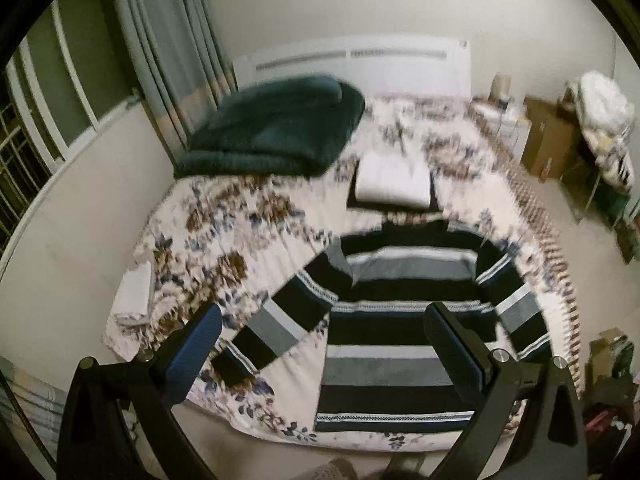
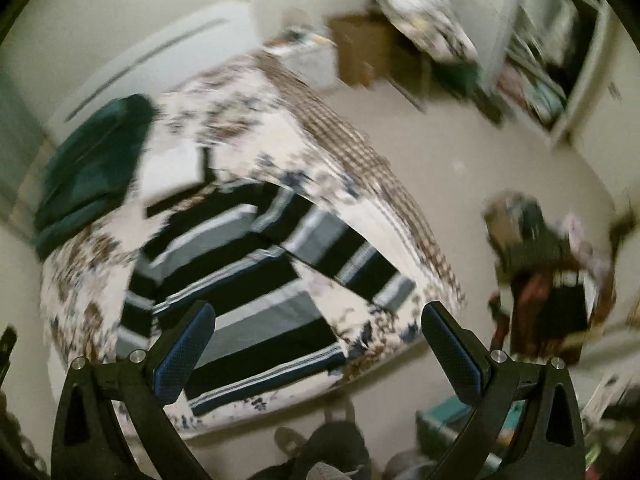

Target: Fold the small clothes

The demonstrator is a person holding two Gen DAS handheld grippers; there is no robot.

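A striped sweater [image 1: 396,344] in black, grey and white lies spread flat on the floral bed sheet [image 1: 224,224], with both sleeves angled outward. It also shows in the right wrist view [image 2: 248,288], blurred. My left gripper [image 1: 324,348] is open and empty, held well above the sweater's lower body. My right gripper [image 2: 320,354] is open and empty, held above the sweater's hem and the bed's near corner. A folded white garment [image 1: 394,182] lies on a dark one beyond the sweater's collar.
A folded dark green blanket [image 1: 276,128] lies at the bed's far left. A small white folded cloth [image 1: 134,294] sits at the bed's left edge. Boxes and a piled chair [image 1: 604,128] stand at the right wall. Clutter [image 2: 552,264] covers the floor to the right.
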